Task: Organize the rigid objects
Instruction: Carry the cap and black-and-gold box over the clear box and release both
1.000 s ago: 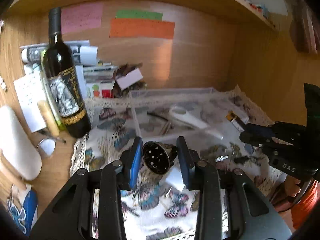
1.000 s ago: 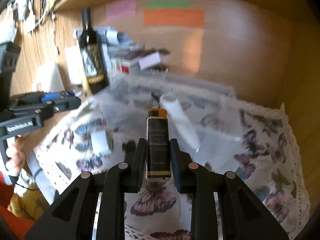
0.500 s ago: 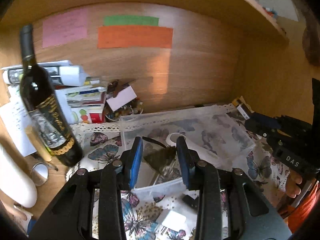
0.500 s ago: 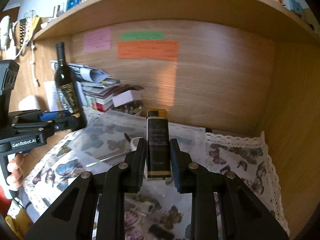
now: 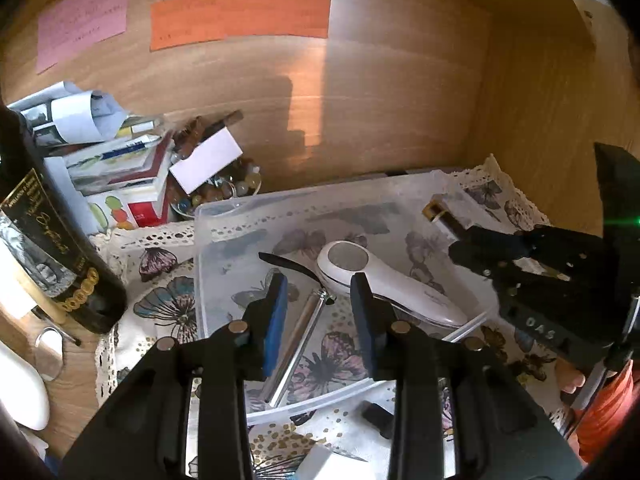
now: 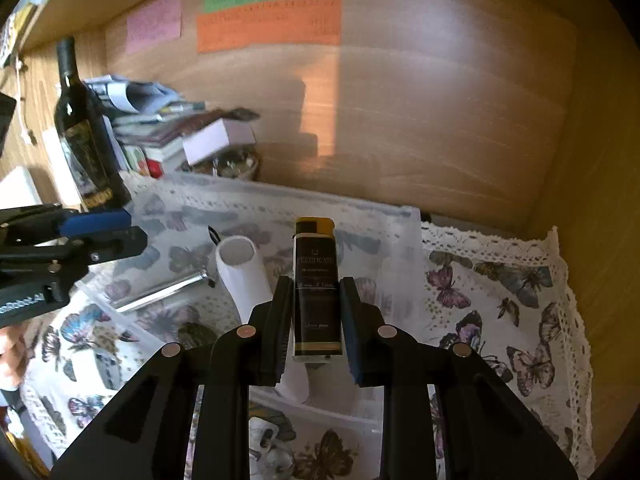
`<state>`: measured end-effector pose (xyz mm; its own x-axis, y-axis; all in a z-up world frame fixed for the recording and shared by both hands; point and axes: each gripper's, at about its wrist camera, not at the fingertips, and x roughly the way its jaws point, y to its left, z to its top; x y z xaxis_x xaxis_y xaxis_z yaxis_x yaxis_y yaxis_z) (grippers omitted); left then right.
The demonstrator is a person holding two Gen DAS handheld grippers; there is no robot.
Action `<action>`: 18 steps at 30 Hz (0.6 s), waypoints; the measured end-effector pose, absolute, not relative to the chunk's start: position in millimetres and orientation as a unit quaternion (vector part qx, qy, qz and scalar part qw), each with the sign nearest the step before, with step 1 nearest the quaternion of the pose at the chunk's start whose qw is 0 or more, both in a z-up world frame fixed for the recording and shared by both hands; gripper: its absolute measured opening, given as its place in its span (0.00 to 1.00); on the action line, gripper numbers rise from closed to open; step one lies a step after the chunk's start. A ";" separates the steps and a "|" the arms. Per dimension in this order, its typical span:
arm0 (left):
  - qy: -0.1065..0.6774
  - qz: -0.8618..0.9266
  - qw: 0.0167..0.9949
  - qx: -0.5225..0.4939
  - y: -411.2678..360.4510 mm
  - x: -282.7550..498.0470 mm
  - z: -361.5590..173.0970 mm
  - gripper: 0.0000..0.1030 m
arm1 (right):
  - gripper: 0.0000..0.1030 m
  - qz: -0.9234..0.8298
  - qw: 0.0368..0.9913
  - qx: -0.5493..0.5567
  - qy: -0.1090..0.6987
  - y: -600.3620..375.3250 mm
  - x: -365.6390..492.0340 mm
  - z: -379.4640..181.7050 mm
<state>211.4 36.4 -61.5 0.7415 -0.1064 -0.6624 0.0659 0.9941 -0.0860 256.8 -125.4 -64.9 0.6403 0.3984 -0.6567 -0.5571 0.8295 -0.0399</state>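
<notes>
A clear plastic bin sits on the butterfly cloth and holds a white handheld device, a metal rod and a thin black piece. My left gripper is open and empty just above the bin's near part. My right gripper is shut on a dark lighter with a yellow top, held upright above the bin. The right gripper also shows in the left wrist view, over the bin's right side. The white device and rod show below.
A wine bottle stands left of the bin. Stacked boxes and papers and a bowl of beads sit behind. Small loose items lie on the cloth in front. The wooden back wall carries coloured notes.
The perforated round object seen between the left fingers a second ago is gone; the left gripper is now empty over the bin. The right gripper has brought the lighter closer over the bin.
</notes>
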 end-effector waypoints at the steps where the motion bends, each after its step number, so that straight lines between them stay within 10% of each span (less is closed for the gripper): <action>1: 0.357 -0.045 0.933 -0.028 36.2 211.7 -62.2 0.31 | 0.21 0.267 0.895 -0.123 0.337 -123.8 259.2 -67.9; 18: 0.317 -0.039 0.947 -0.027 37.0 178.3 -37.4 0.58 | 0.51 0.275 0.912 -0.117 0.283 -136.1 225.2 -31.4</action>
<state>178.3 37.0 -37.4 0.7957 -0.0912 -0.5988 0.0575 0.9955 -0.0753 225.2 -136.1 -31.4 0.6890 0.4347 -0.5799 -0.5669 0.8218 -0.0576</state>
